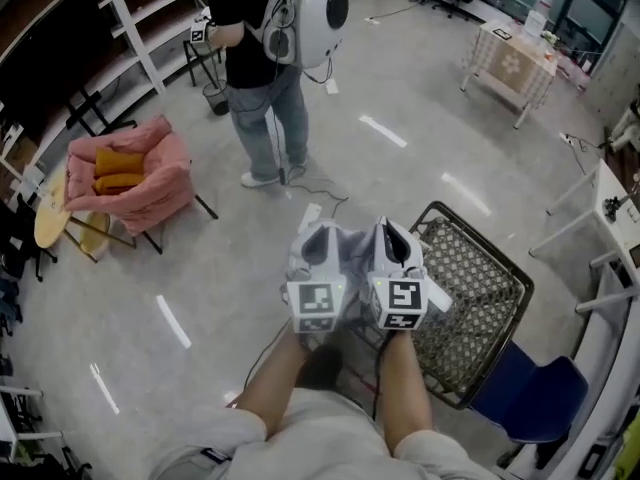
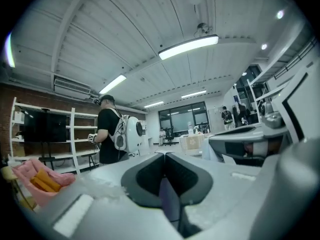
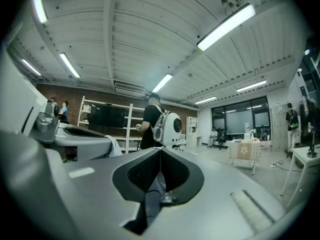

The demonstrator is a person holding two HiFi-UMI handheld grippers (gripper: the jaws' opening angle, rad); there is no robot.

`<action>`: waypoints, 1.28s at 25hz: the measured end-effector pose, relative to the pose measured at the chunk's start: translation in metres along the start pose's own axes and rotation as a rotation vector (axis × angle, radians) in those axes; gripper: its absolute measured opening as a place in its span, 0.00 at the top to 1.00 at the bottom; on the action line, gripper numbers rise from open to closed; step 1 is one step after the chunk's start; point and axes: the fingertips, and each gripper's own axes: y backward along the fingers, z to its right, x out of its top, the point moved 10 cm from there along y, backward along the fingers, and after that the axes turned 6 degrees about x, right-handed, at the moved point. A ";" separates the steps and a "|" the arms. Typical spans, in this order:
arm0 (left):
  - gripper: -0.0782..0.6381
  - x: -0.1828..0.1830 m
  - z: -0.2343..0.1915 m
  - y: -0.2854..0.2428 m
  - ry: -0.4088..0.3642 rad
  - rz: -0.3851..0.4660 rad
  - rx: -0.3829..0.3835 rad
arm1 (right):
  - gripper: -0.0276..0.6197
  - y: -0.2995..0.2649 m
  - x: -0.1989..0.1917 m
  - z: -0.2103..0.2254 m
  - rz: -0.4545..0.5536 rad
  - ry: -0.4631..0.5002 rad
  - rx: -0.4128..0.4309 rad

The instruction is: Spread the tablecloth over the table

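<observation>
Here, left gripper (image 1: 320, 236) and right gripper (image 1: 392, 230) pinch crumpled pale tablecloth (image 1: 354, 258).

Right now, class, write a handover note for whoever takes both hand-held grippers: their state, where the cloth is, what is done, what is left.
Left hand-held gripper: shut on the tablecloth.
Right hand-held gripper: shut on the same cloth.
The tablecloth is bunched between the two grippers, which are held close together above the floor, beside a wire basket.
Done: the cloth is picked up and off the ground.
Left: carry it to the table, draw the grippers apart and lay it flat.
</observation>
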 end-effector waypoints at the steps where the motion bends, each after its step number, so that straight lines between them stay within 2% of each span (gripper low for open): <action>1: 0.86 0.001 0.003 -0.015 0.011 -0.003 -0.019 | 0.95 -0.006 0.000 0.011 -0.003 -0.004 -0.016; 5: 0.86 0.009 0.018 -0.080 0.037 0.000 -0.109 | 0.95 -0.038 0.001 0.057 0.000 -0.027 -0.087; 10: 0.86 0.018 0.042 -0.148 0.035 0.025 -0.207 | 0.95 -0.068 0.005 0.106 -0.004 0.035 -0.160; 18: 0.86 0.031 0.084 -0.216 0.000 0.034 -0.319 | 0.95 -0.084 0.000 0.175 -0.021 0.041 -0.233; 25: 0.86 0.041 0.121 -0.254 -0.027 0.021 -0.374 | 0.95 -0.084 -0.011 0.231 -0.038 0.025 -0.251; 32: 0.86 0.039 0.162 -0.285 -0.053 -0.019 -0.369 | 0.95 -0.084 -0.033 0.285 -0.044 -0.045 -0.231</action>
